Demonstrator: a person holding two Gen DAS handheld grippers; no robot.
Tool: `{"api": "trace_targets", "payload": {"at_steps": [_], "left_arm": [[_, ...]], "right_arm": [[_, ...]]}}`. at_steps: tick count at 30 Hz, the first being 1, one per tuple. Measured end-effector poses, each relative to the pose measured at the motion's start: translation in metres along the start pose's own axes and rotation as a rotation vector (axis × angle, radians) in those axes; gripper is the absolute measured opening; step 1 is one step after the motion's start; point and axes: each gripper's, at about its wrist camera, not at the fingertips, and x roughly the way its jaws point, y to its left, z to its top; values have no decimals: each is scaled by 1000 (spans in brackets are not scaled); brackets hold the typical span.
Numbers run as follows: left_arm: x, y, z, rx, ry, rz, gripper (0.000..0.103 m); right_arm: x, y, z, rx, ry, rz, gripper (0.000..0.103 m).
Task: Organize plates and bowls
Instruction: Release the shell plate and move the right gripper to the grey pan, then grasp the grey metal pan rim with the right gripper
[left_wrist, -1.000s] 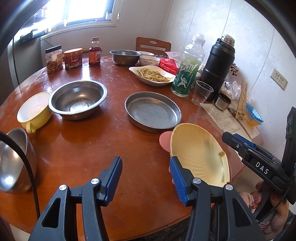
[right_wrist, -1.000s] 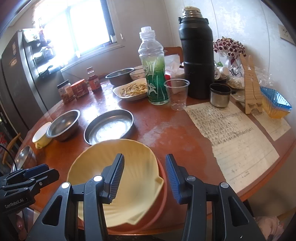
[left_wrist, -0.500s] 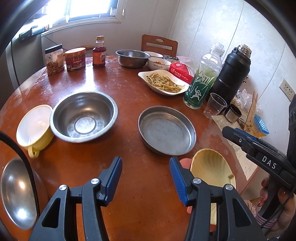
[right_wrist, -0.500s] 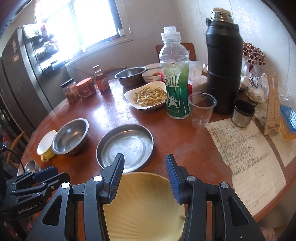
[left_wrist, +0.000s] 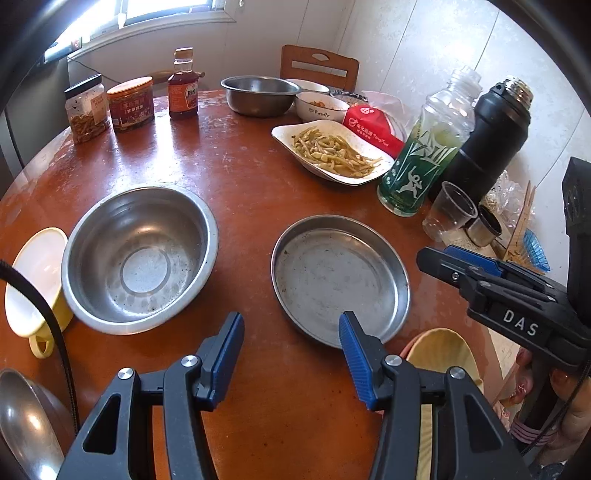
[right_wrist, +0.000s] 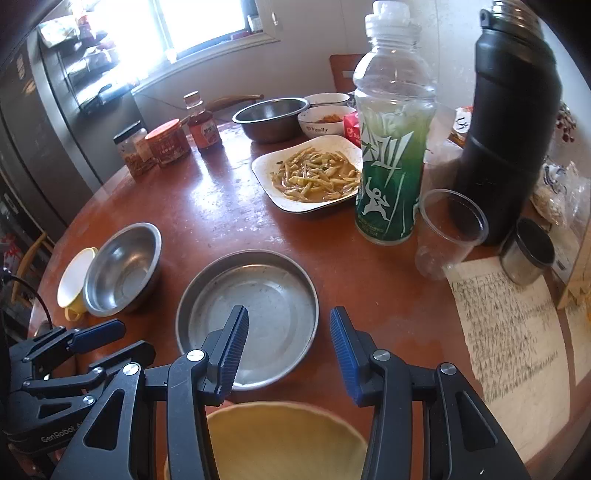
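Steel plate (right_wrist: 251, 314), round, shallow, scuffed, lies empty; both jaws gape, holding nothing.

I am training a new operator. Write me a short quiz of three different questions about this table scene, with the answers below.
1. True or false: the shallow steel pan has food in it.
2. Which touches the yellow cup: A the steel bowl, B the green bottle?
3. Fill in: the left gripper and right gripper each hold ____.

Key: 1 false. 2 A. 3 nothing; both stand open over the table.
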Motion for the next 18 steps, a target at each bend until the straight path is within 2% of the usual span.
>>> {"api": "trace_targets", "payload": {"at_steps": [4, 13, 18], "left_arm": [[13, 0, 3, -9, 33, 16, 53], [40, 4, 4, -44, 98, 33, 53], [57, 5, 2, -79, 160, -34, 53]], "right_arm": [[18, -3, 2, -24, 49, -13, 37], [48, -8, 1, -43, 138, -12, 33], [54, -6, -2, -60, 160, 9, 28]]}}
